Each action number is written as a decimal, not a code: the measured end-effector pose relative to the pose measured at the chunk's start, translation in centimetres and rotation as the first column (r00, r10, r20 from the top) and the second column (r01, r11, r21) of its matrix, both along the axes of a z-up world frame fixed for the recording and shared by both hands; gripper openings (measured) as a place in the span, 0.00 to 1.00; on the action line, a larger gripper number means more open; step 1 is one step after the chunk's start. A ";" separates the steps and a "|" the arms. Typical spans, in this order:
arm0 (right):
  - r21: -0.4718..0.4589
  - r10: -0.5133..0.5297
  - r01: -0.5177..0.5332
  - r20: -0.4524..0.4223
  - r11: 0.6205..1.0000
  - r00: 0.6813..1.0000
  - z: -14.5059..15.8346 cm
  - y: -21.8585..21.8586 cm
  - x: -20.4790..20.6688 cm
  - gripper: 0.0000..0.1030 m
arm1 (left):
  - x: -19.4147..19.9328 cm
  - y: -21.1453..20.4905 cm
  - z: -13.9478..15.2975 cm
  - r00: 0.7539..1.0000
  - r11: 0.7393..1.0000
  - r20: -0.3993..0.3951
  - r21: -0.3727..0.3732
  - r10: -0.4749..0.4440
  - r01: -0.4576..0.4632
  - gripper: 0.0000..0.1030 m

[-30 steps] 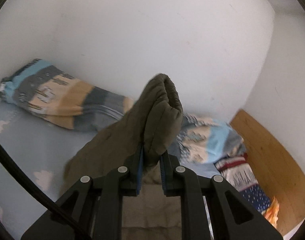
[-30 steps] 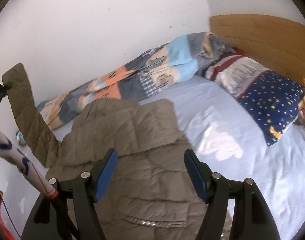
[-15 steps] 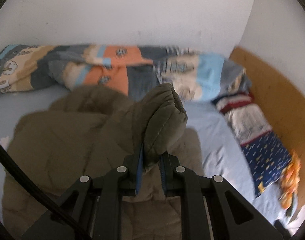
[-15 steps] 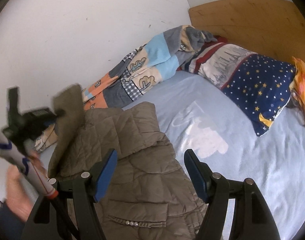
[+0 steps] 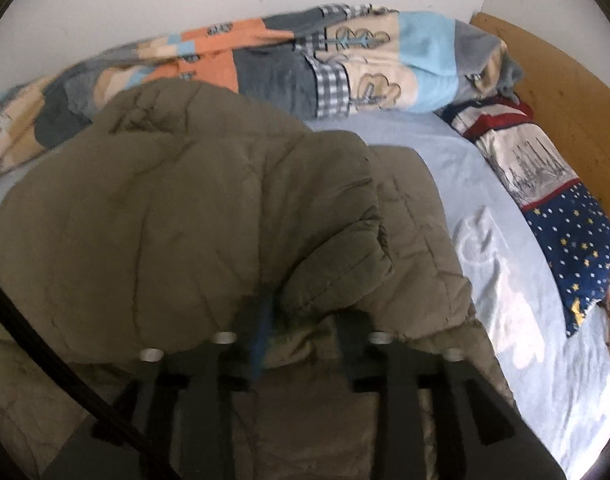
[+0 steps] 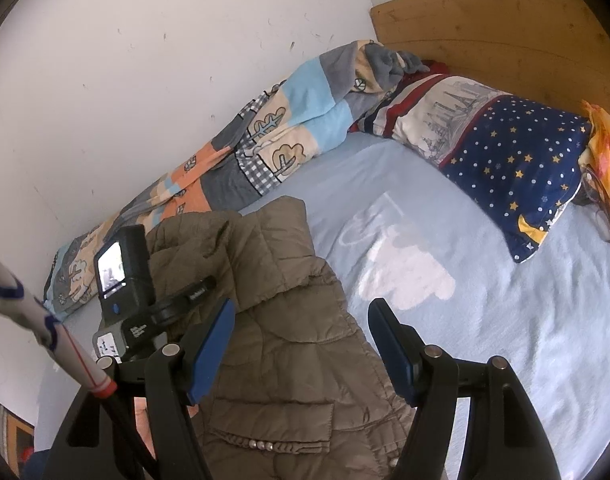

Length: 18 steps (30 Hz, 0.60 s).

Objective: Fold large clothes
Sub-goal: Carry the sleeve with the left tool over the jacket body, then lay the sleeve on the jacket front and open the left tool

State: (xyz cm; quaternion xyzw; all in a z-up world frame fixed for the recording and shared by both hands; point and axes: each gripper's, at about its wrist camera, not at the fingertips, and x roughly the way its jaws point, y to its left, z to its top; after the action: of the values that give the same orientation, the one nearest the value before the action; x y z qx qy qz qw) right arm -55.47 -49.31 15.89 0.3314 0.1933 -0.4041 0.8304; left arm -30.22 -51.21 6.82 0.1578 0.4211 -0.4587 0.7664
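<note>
Olive quilted jacket point(image 6: 289, 344) lies mid-bed on the blue sheet point(image 6: 485, 320), near the wall-side edge. Left gripper point(image 5: 305, 332) jaws opening, sleeve cuff point(image 5: 337, 276) between them, slipping free (blurred). Right gripper point(image 6: 301, 344) wide open, empty. Risk: puffy sleeve springs back, undoing the fold.

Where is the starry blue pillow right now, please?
In the right wrist view the pillow lies upper right on the bed, against the headboard, beside the patchwork blanket.
</note>
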 end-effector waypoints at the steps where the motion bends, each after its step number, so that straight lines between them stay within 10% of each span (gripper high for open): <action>1: -0.001 0.000 0.000 -0.003 1.000 1.000 0.0 0.1 0.1 0.72 | -0.1 0.1 0.0 1.000 1.000 -0.015 0.000 -0.009 0.009 0.63; 10: 0.004 -0.007 0.007 -0.013 1.000 1.000 -0.4 -0.1 0.6 0.72 | -0.7 4.2 3.3 0.998 0.995 0.012 -0.077 -0.060 0.061 0.67; 18: 0.005 0.003 -0.003 -0.021 1.000 1.000 -0.6 -0.1 0.9 0.72 | 10.2 11.9 4.6 0.973 0.974 0.056 -0.054 0.222 -0.219 0.67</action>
State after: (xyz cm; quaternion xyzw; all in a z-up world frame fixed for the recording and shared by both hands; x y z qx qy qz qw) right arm -54.58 -49.37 15.28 0.3289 0.2036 -0.4060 0.8280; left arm -19.99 -39.35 11.41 0.1057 0.4012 -0.3756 0.8287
